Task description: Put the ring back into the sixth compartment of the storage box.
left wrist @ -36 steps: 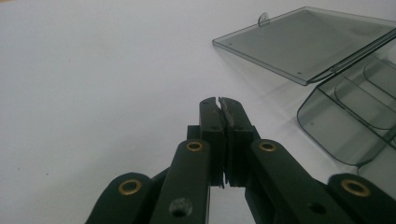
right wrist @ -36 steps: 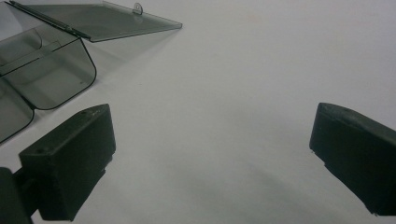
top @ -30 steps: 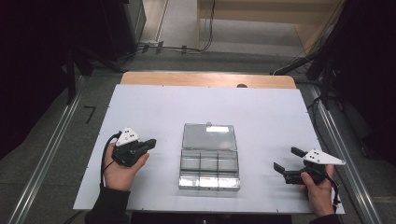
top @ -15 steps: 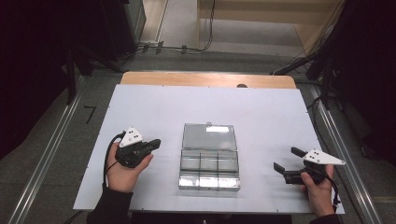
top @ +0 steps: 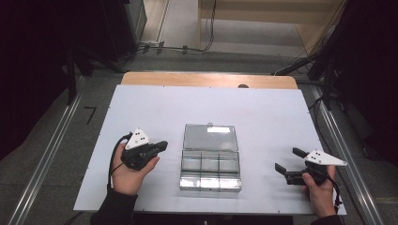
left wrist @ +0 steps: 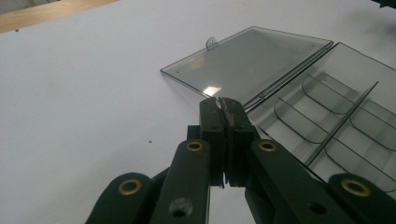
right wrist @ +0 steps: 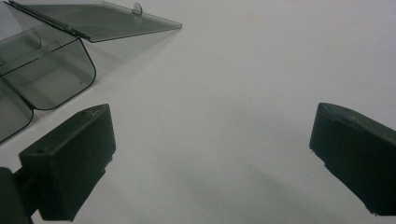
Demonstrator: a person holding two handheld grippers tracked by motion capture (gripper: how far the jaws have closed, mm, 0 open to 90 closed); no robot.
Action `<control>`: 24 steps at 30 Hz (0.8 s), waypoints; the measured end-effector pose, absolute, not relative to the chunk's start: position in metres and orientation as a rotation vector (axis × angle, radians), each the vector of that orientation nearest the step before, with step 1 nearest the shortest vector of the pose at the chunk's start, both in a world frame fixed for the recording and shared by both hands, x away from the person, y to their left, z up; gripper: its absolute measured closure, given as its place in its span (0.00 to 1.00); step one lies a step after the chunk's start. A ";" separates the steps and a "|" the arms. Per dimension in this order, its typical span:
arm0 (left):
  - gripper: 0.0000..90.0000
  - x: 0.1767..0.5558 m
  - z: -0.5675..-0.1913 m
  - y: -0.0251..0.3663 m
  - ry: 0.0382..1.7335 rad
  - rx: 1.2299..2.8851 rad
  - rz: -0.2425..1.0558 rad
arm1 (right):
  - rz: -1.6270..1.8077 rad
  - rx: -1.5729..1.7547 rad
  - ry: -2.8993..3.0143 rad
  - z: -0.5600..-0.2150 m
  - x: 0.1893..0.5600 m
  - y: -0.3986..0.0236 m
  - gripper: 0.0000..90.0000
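The box [top: 210, 157] lies in the middle of the surface [top: 263, 112], its clear lid [top: 210, 137] thrown flat open on the far side and its six compartments bare toward us. The step in hand looks like closing it, so we want the lid, and the small tab [left wrist: 212, 43] on its free edge is the place to take it. Our left gripper [top: 159, 146] sits just beside the box's left edge with its jaws pressed together on nothing; we should part them before reaching, come in low along the surface, and slip one jaw under the lid edge near that tab rather than push on the hinge. Our right gripper [top: 287, 167] rests well apart on the right with its jaws wide; it could steady the tray [right wrist: 32, 79] so the light plastic does not slide as the lid swings over.
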State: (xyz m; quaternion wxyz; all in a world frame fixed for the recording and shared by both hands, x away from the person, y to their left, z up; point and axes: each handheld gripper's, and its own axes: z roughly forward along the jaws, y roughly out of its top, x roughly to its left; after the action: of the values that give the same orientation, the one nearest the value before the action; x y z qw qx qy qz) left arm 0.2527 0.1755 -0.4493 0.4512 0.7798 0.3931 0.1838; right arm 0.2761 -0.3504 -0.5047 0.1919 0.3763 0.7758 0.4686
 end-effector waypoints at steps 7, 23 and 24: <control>0.99 0.252 -0.449 0.165 0.946 1.933 0.433 | 1.315 1.052 2.177 -0.505 0.275 -0.350 0.00; 0.99 0.250 -0.446 0.145 0.887 1.942 0.390 | 1.313 1.034 2.192 -0.505 0.275 -0.349 0.00; 0.99 0.250 -0.445 0.144 0.884 1.941 0.390 | 1.313 1.033 2.192 -0.505 0.275 -0.349 0.00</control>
State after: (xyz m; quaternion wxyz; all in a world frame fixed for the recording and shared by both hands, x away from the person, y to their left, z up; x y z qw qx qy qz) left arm 0.2498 0.1445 -0.4451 0.4676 0.7914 0.3603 0.1591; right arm 0.2750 -0.3486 -0.5050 0.1917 0.3679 0.7806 0.4676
